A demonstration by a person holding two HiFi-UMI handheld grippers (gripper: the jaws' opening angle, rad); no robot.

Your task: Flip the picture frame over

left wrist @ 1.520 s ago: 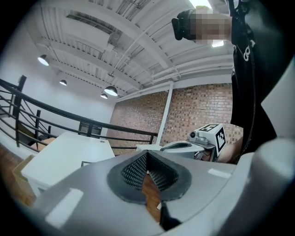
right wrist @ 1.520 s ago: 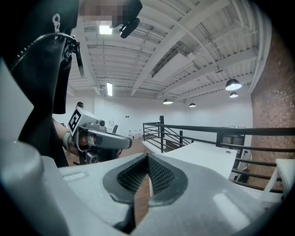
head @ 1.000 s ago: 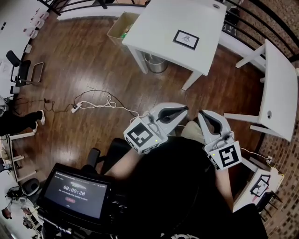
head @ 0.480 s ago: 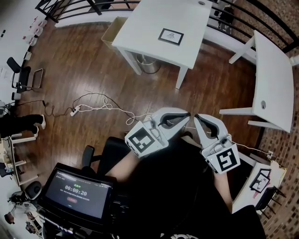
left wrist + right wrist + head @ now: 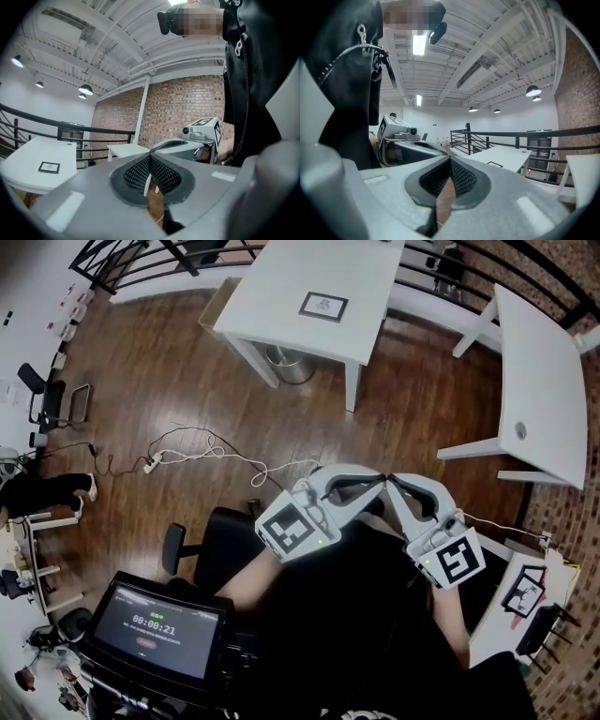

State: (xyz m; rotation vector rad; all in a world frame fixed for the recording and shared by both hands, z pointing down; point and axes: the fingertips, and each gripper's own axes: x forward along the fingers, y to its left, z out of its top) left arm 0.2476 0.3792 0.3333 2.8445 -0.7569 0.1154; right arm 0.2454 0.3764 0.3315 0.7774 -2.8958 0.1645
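Note:
A small black picture frame (image 5: 323, 306) with a white print lies face up on a white table (image 5: 281, 296) far ahead at the top of the head view; it also shows as the frame (image 5: 48, 167) at the left of the left gripper view and the frame (image 5: 495, 164) in the right gripper view. My left gripper (image 5: 380, 477) and right gripper (image 5: 389, 478) are held close to my body, tips nearly touching each other, both shut and empty. They are well short of the table. The left gripper (image 5: 150, 156) and right gripper (image 5: 450, 160) point about level.
A second white table (image 5: 539, 381) stands at the right. A metal bin (image 5: 289, 362) and a cardboard box (image 5: 214, 304) sit by the first table. A white cable with a power strip (image 5: 155, 458) lies on the wood floor. A monitor (image 5: 155, 624) is at lower left. A black railing (image 5: 141, 254) runs behind.
The table with the frame has slid up and left in the head view as I moved toward it. Both grippers stayed shut, and their tips have drawn closer together.

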